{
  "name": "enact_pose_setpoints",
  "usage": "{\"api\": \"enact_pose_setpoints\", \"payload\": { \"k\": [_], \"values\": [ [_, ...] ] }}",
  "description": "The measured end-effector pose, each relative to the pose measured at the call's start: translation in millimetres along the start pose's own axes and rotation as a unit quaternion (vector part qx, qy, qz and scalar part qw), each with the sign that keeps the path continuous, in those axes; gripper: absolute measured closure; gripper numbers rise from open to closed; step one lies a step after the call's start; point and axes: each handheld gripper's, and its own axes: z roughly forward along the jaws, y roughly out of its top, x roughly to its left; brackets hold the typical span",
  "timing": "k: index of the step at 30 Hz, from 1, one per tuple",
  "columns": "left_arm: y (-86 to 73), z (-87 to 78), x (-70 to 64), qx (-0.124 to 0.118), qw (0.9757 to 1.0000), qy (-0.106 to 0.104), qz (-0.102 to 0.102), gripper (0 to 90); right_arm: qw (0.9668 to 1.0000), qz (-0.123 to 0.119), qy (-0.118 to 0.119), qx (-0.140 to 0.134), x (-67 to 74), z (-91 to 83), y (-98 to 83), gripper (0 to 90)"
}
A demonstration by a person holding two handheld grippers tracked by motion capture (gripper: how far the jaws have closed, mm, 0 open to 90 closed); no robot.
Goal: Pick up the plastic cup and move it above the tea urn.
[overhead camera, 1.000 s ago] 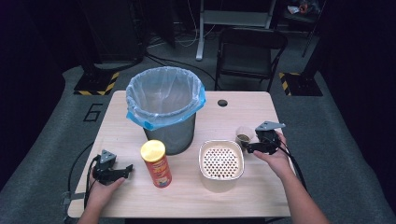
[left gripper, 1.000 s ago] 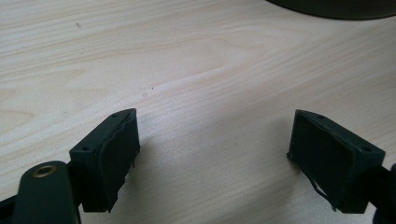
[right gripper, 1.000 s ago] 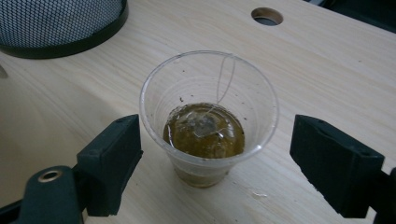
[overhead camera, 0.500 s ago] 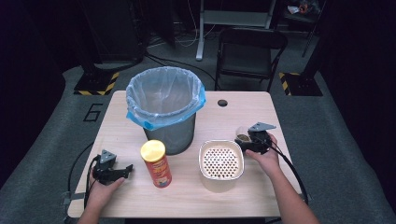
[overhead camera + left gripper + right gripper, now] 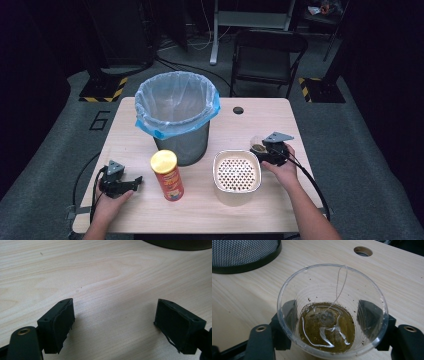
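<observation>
Two claws work at one worktop [image 5: 300,125]. From the high view, the right claw [image 5: 262,150] sits at about 4 o'clock from the bin [image 5: 177,117], just past the 1 o'clock corner of the strainer [image 5: 237,175], and it stands around a clear cup [image 5: 257,145] with something brown in the bottom. Its jaws have just been closing, with the cup between them. The left claw [image 5: 135,181] lies low on the worktop at 8 o'clock from the bin, pointing toward 3 o'clock at the can [image 5: 167,175], which stands upright just beside the bin's base; the claw is near the can but apart from it. A round hole [image 5: 238,110] shows in the worktop at 3 o'clock from the bin's rim.

From the left gripper view, the left claw [image 5: 113,325] has its jaws well apart with bare worktop [image 5: 100,270] between them, and a dark curved edge, too little of it to name, sits at 1 o'clock.

From the right gripper view, the cup [image 5: 332,312] stands upright between the jaws of the right claw [image 5: 330,315], one pad showing through each side of its clear wall and lying against it, so the claw is clamped on the cup. Brown liquid [image 5: 327,325] pools in the bottom, with dark specks on the wall. The bin's mesh base [image 5: 244,252] is at 11 o'clock, the hole [image 5: 362,251] at 1 o'clock
</observation>
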Motion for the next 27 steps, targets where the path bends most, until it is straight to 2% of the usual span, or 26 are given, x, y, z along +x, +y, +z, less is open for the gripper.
{"api": "enact_pose_setpoints", "payload": {
  "k": [2,5,6,9,15,17,27],
  "values": [
    [0.0,0.1,0.0,0.000,1.0000,0.000,0.000,15.8,1.0000,0.000,0.009,0.001,-1.9,-0.2,0.6,34.2],
    [0.1,0.1,0.0,0.000,1.0000,0.000,0.000,15.8,0.9999,0.003,0.011,0.004,-1.8,-0.7,0.9,34.5],
    [0.0,0.1,0.0,0.000,1.0000,0.000,0.000,15.8,0.9999,-0.005,0.014,0.004,-2.5,-1.0,0.8,35.1],
    [0.1,0.1,0.1,0.000,1.0000,0.000,0.000,15.8,0.9998,-0.005,0.019,0.003,-2.5,-1.0,1.0,35.1],
    [0.1,0.1,0.1,0.000,1.0000,0.000,0.000,15.8,0.9997,-0.002,0.024,-0.008,-2.5,-4.9,4.6,35.3],
    [0.1,0.2,0.1,0.000,1.0000,0.000,0.000,15.8,0.9995,-0.015,0.025,-0.009,-4.6,-10.9,9.4,35.3],
    [0.2,0.2,0.1,0.000,1.0000,0.000,0.001,15.8,0.9981,-0.050,0.032,-0.016,-11.8,-38.3,35.9,36.8]
  ]
}}
